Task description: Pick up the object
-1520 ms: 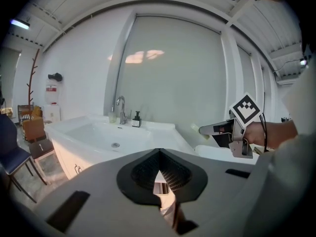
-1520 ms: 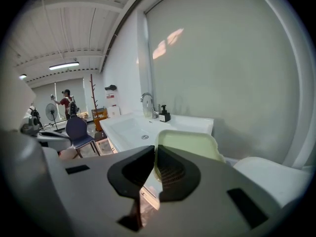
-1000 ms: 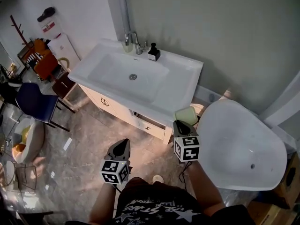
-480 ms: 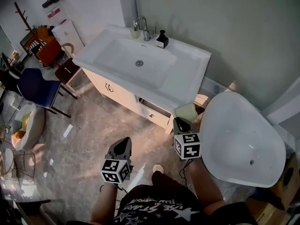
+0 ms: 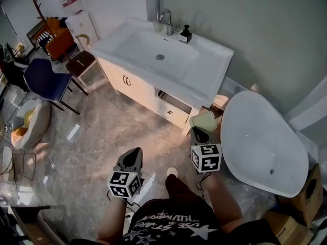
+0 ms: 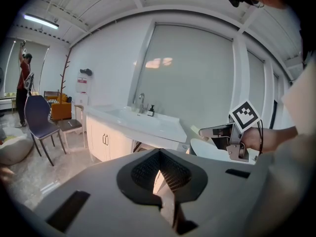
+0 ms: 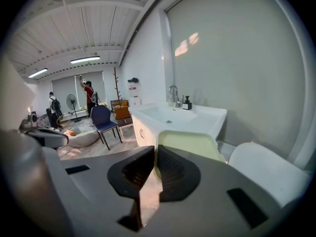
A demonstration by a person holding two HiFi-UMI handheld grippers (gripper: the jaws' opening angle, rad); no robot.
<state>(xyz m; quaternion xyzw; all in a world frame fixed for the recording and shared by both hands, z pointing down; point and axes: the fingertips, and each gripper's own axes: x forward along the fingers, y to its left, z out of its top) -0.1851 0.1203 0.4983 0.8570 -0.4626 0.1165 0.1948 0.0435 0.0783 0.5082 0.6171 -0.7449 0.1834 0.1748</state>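
The object is a pale green, shallow dish (image 5: 203, 121) with rounded corners, held in the air in front of the person, between the vanity and the bathtub. My right gripper (image 5: 199, 135) is shut on its near rim; in the right gripper view the dish (image 7: 190, 144) stands out past the jaws of the right gripper (image 7: 153, 163), which pinch its edge. My left gripper (image 5: 136, 154) hangs lower left over the floor, shut with nothing in it. In the left gripper view its own jaws (image 6: 158, 158) meet, and the right gripper (image 6: 223, 131) with the dish (image 6: 195, 130) shows at the right.
A white vanity (image 5: 209, 70) with basin, tap (image 5: 165, 18) and black soap dispenser (image 5: 185, 33) stands ahead. A white bathtub (image 5: 263, 142) is at the right, a cardboard box (image 5: 306, 188) beside it. A blue chair (image 5: 43, 78) and orange chair (image 5: 55, 37) stand left. Two people (image 7: 88, 95) stand far off.
The head view has swung, so vanity and tub sit higher and further right in the frame. Both grippers keep their places before the person; the right one still holds the dish.
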